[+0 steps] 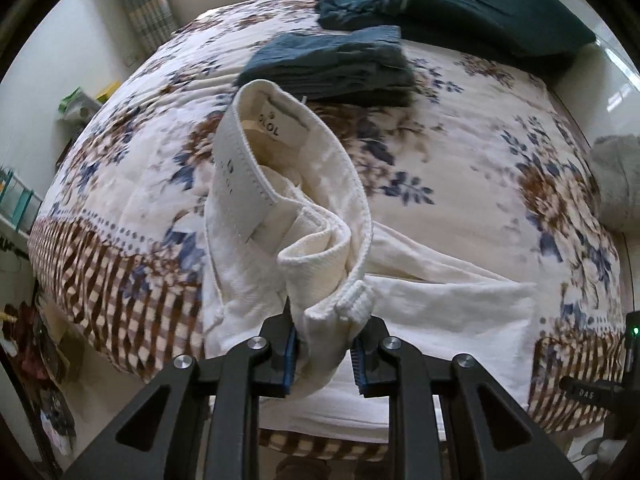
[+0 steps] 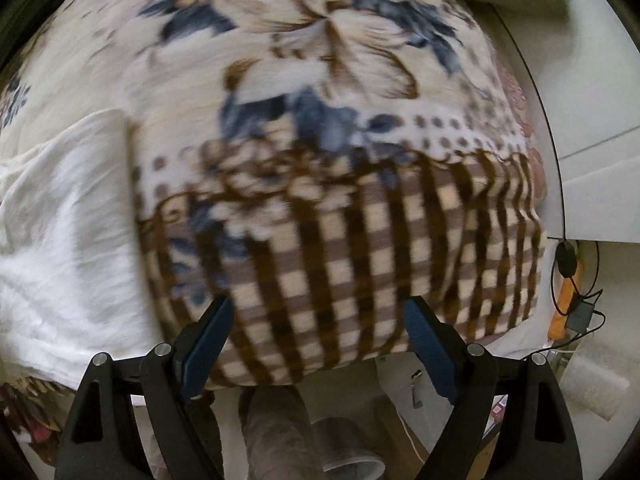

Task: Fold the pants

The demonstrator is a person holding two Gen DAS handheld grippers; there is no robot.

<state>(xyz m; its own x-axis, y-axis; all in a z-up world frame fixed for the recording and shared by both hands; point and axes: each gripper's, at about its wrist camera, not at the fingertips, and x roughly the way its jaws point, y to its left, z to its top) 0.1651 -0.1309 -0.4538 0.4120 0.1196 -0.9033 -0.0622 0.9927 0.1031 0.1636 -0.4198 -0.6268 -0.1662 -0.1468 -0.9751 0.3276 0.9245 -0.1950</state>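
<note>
White pants lie on the floral bedspread near the bed's front edge. My left gripper is shut on the bunched waistband, which stands lifted above the bed with its label showing. The pants also show at the left of the right wrist view. My right gripper is open and empty, over the checked border of the bedspread, to the right of the pants.
A folded dark teal garment and more dark teal clothes lie at the far side of the bed. A grey-green towel sits at the right edge. A cable and charger hang right of the bed.
</note>
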